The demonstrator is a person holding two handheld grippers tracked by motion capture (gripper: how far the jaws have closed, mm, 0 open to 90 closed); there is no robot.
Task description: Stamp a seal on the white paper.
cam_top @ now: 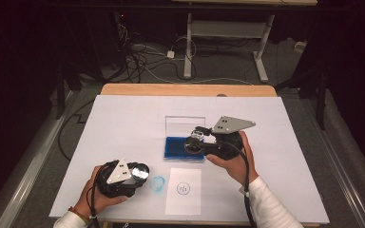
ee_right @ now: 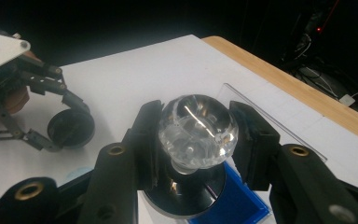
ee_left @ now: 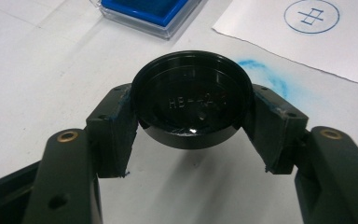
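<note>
Inspecting worktop: white sheet covers the worktop (cam_top: 123,118), with a wooden edge showing at the far side.
Left gripper: left gripper (ee_left: 191,116) sits low at the near left of the worktop, jaws pinching a black round cap (ee_left: 191,105) by its rim, one jaw on each side.
Black round cap: hollow side faces the camera in the left gripper view, embossed lettering inside, not fully legible; held just above the sheet.
Right gripper: right gripper (ee_right: 198,135) is over the blue ink pad (cam_top: 184,148), jaws pinching the clear knob of a round stamp (ee_right: 198,133).
Round stamp: clear faceted knob on top, black disc base below; the base hangs over the near edge of the ink pad; whether it touches cannot be told.
Blue ink pad: in a clear case at mid-worktop, lid (cam_top: 185,126) standing open at the far side.
Paper slip: paper slip (cam_top: 183,191) at near centre, bearing a blue circular imprint.
Blue smear: blue smear (cam_top: 158,184) on the sheet between the cap and the slip.
</note>
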